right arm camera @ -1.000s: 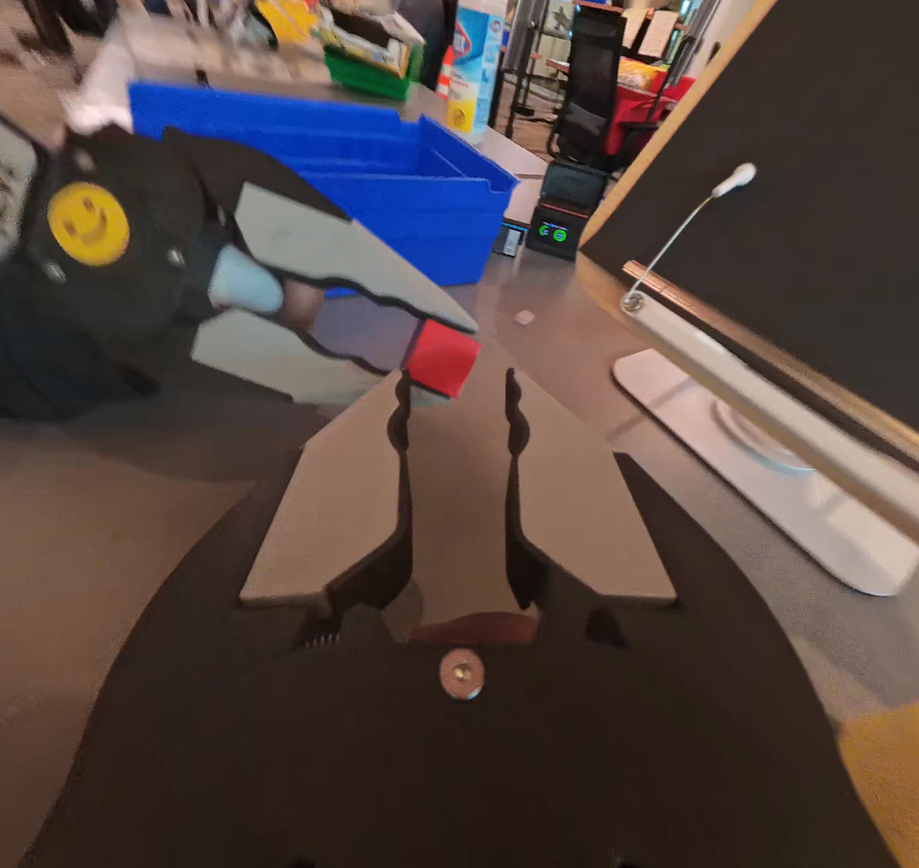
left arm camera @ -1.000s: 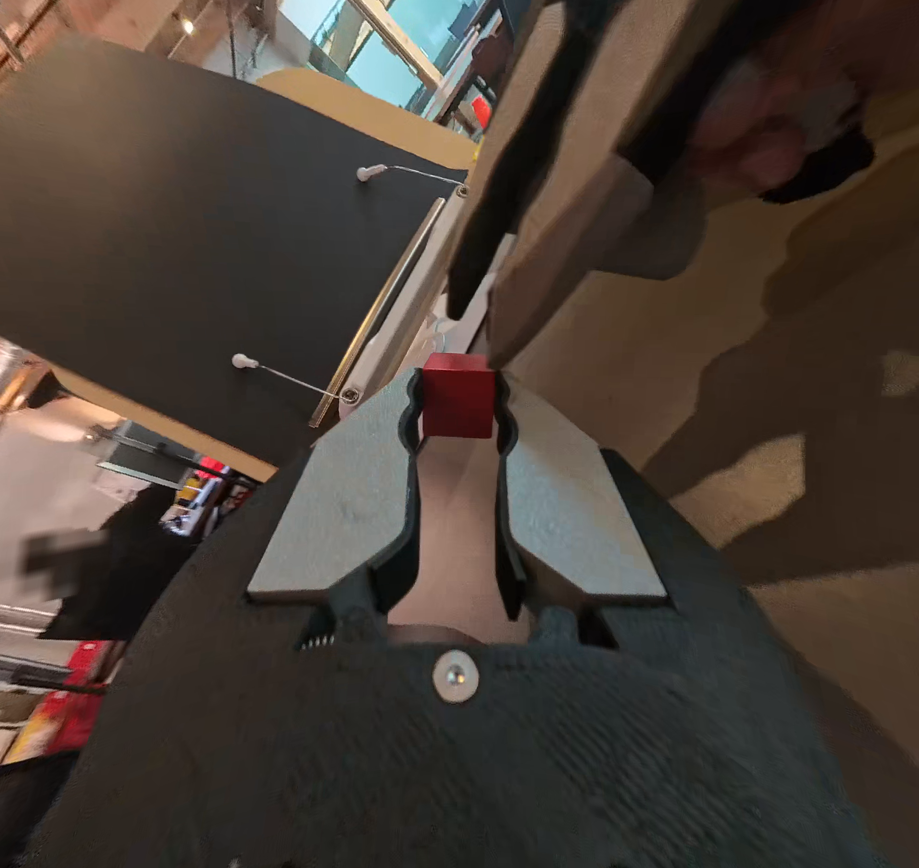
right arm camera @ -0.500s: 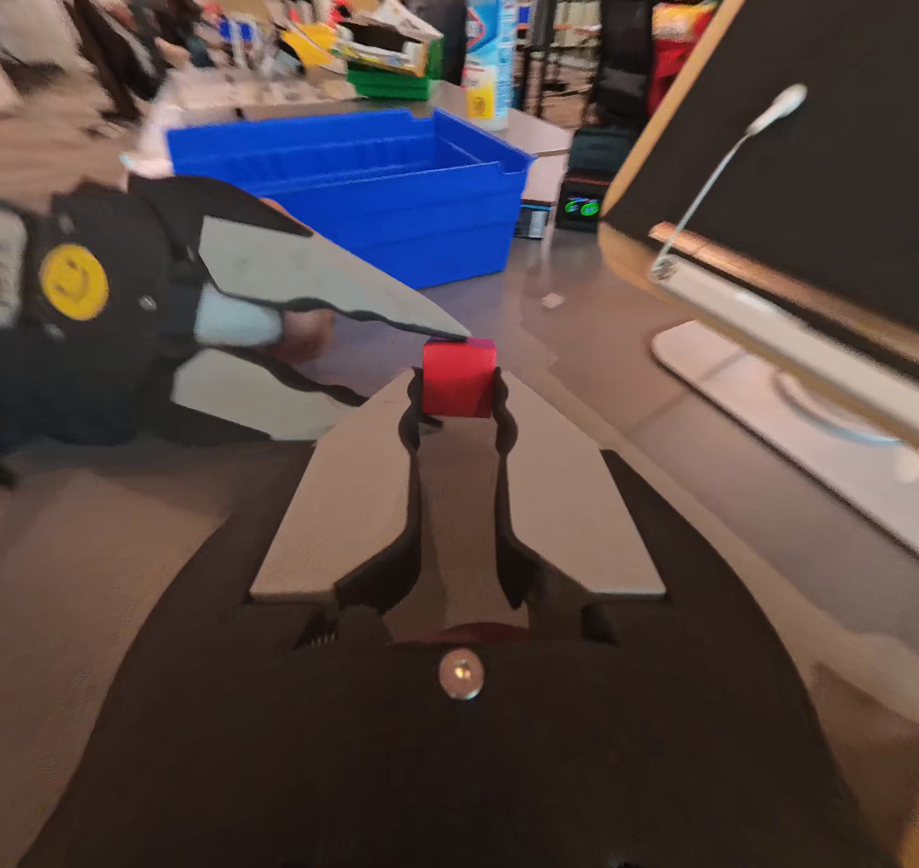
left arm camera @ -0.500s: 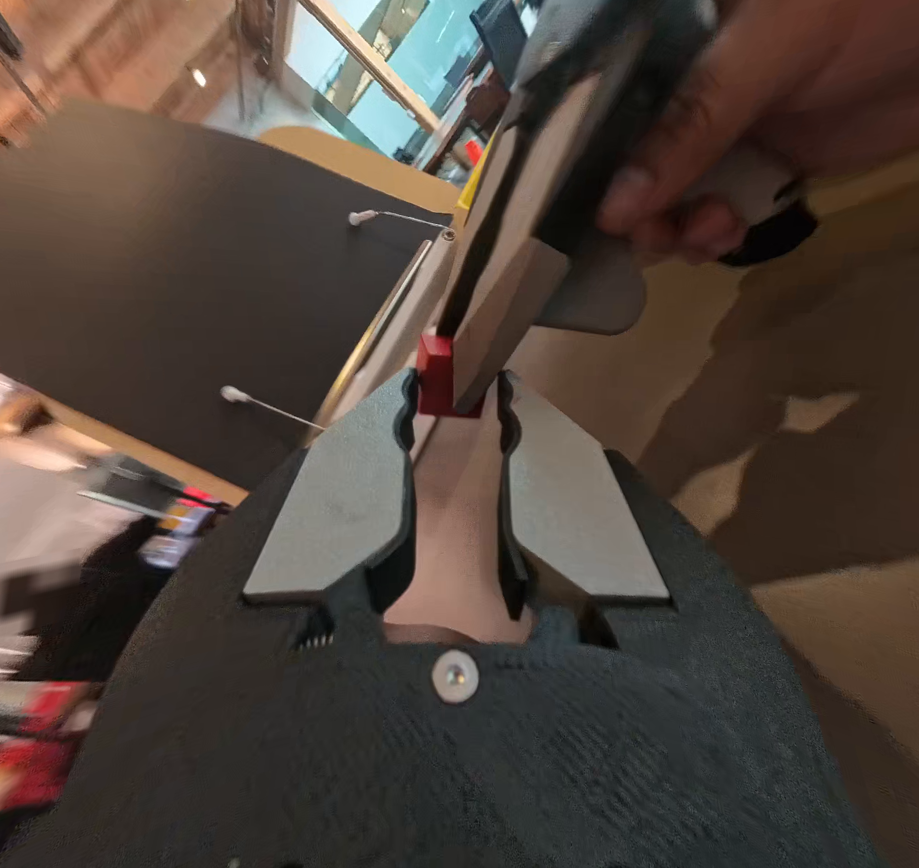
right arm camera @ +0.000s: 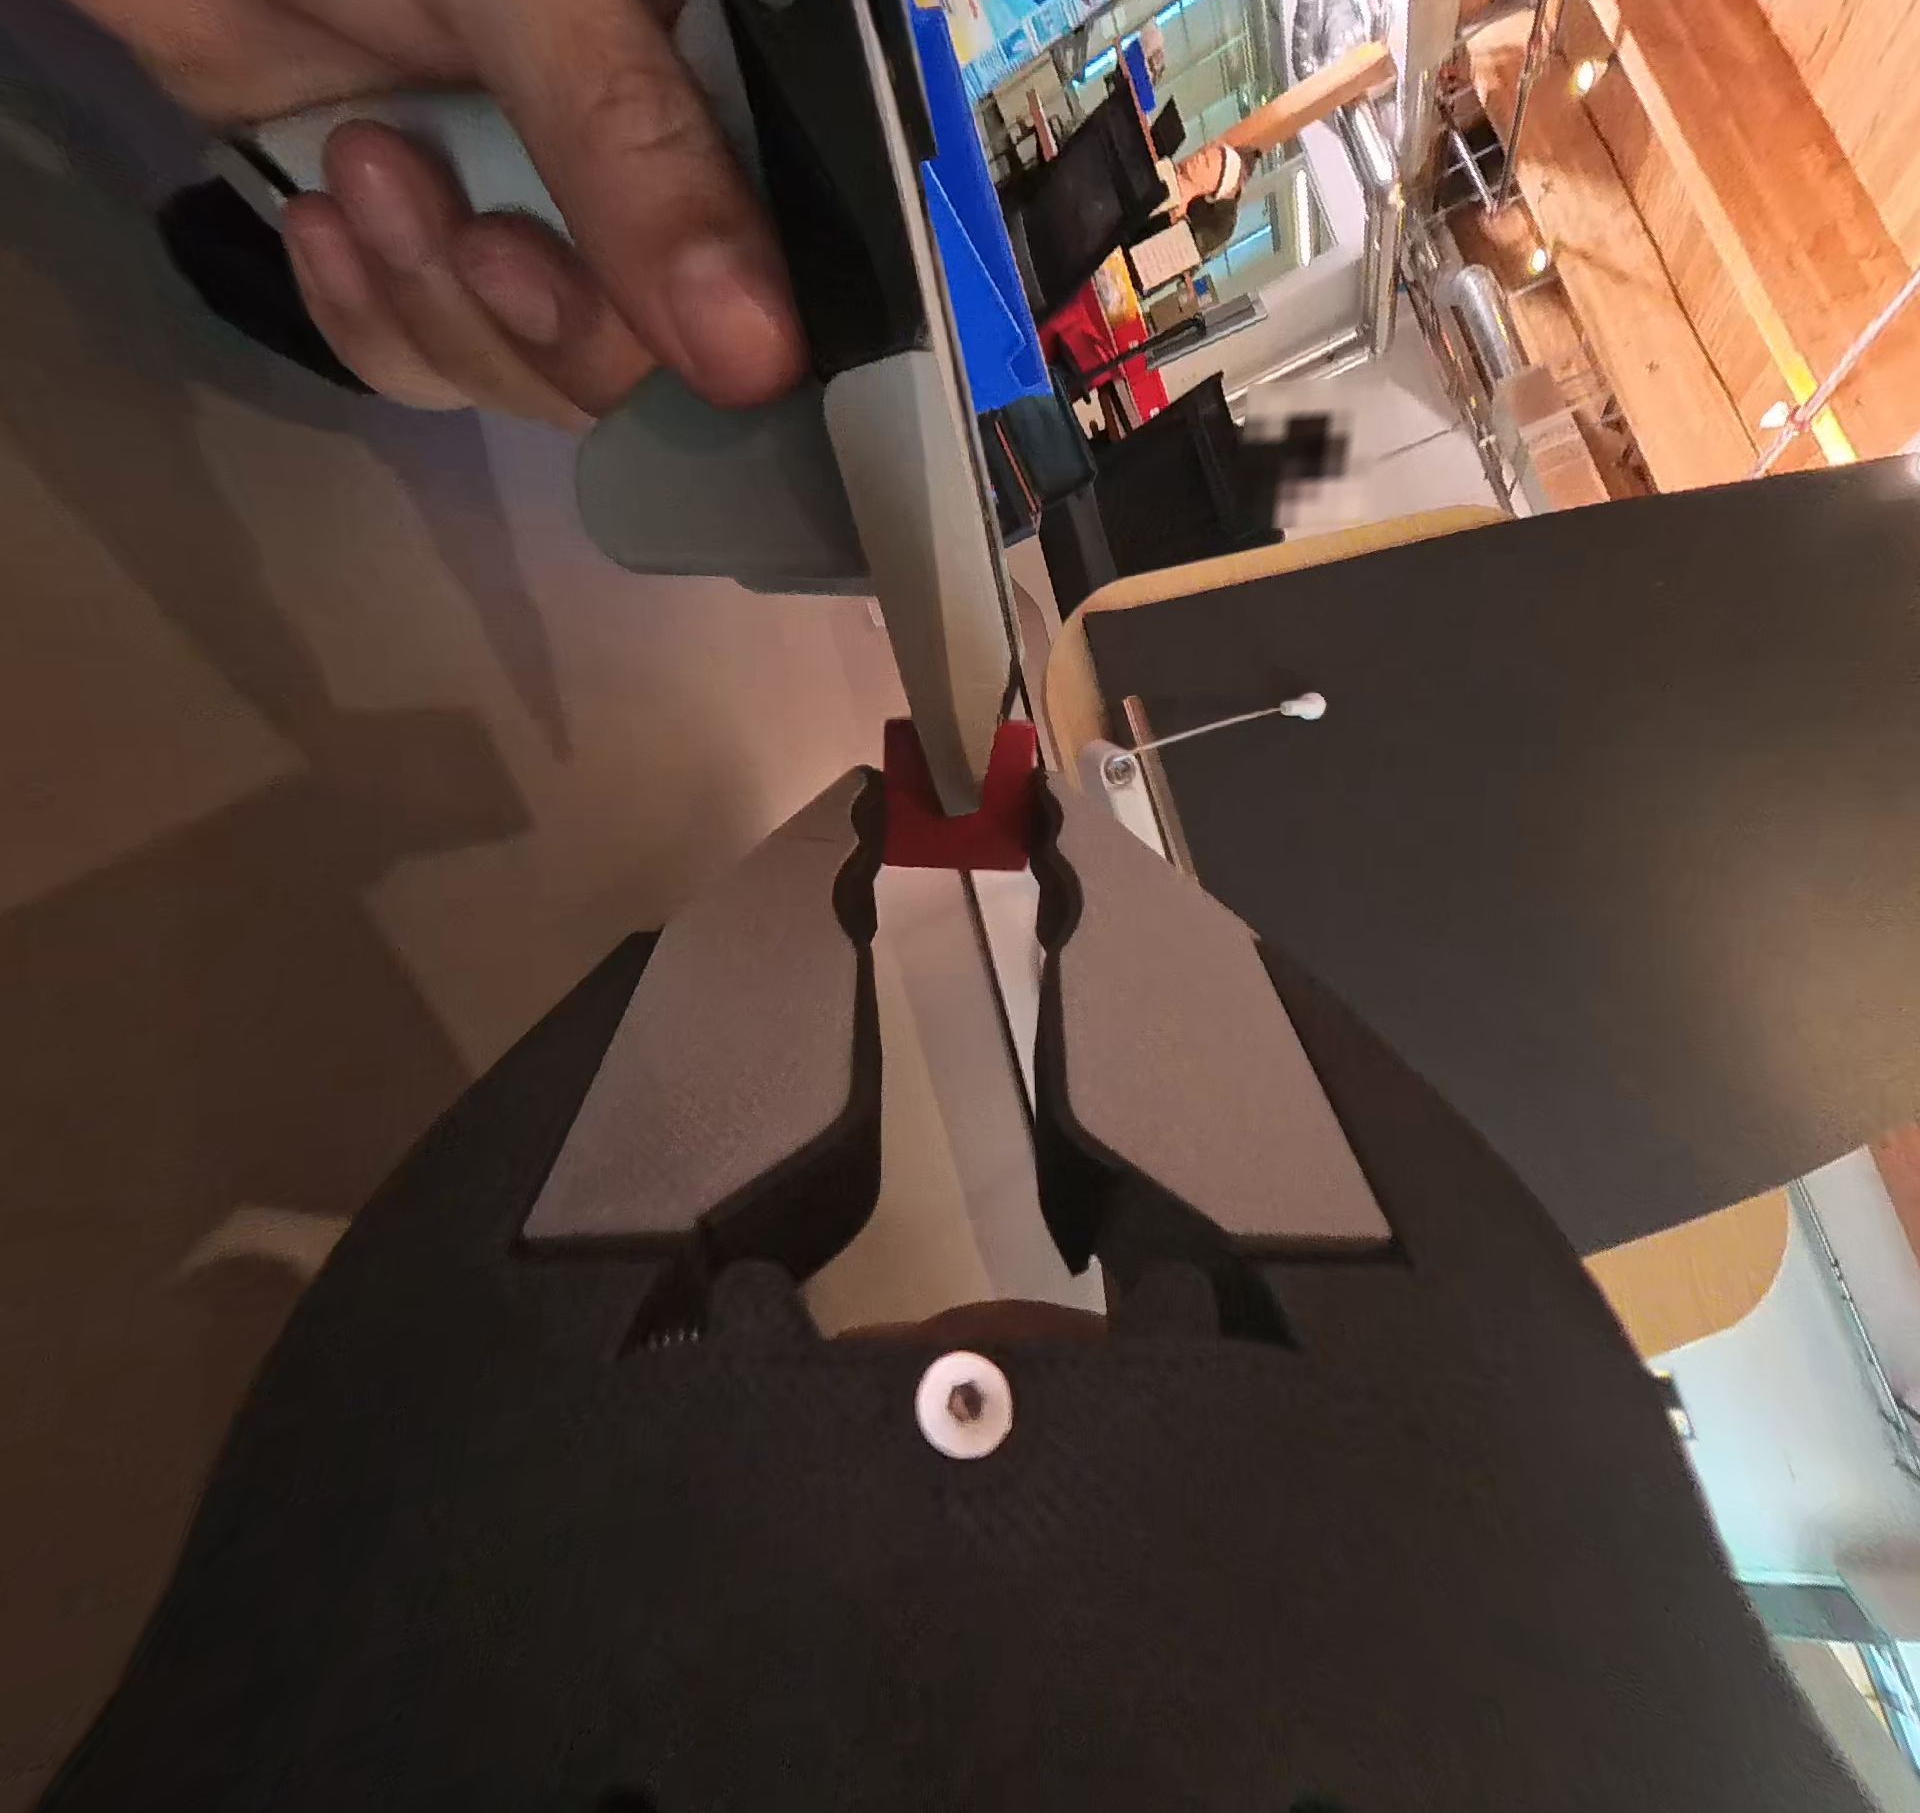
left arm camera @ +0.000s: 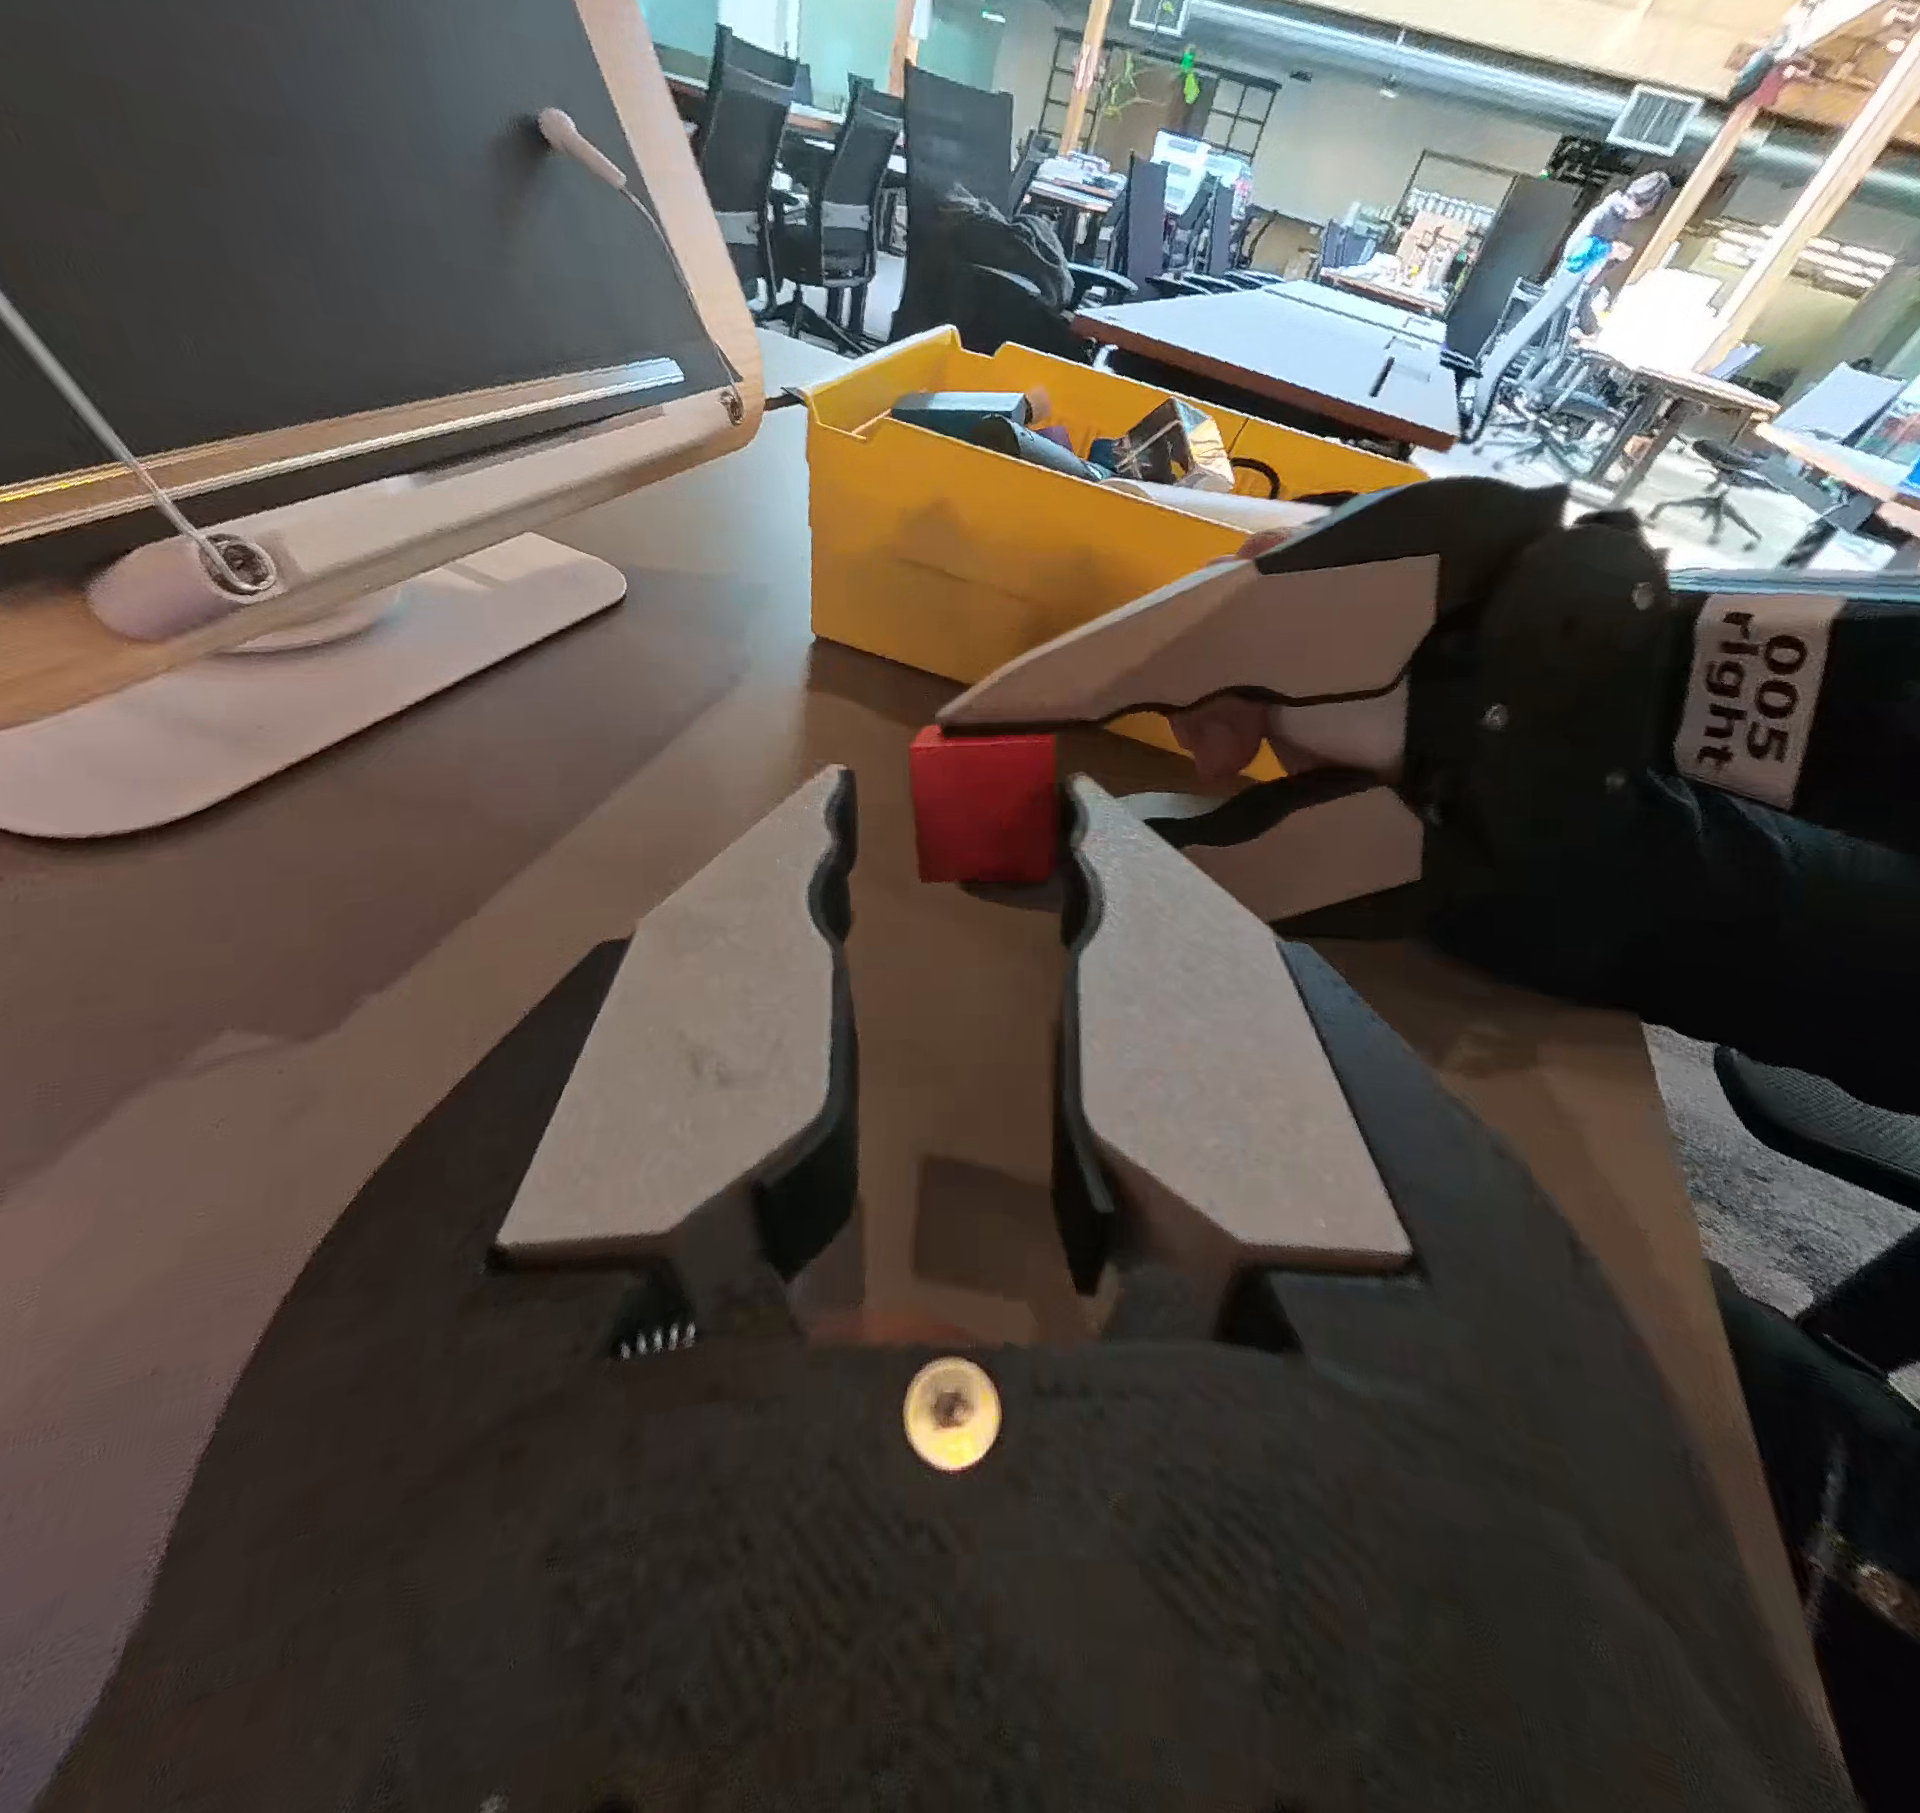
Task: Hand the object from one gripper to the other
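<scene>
At frame centre of the right wrist view, your right hand-held gripper (right arm camera: 956, 818) is closed on the red cube (right arm camera: 951, 833). Your left hand-held gripper (left arm camera: 951, 818) stands open beside it. The handover seems made; next, draw the left away.

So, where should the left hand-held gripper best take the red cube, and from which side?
Probably take the red cube by its two free flat side faces, coming straight ahead with the open left hand-held gripper; the right hand-held gripper clamps top and bottom in the left wrist view.
</scene>
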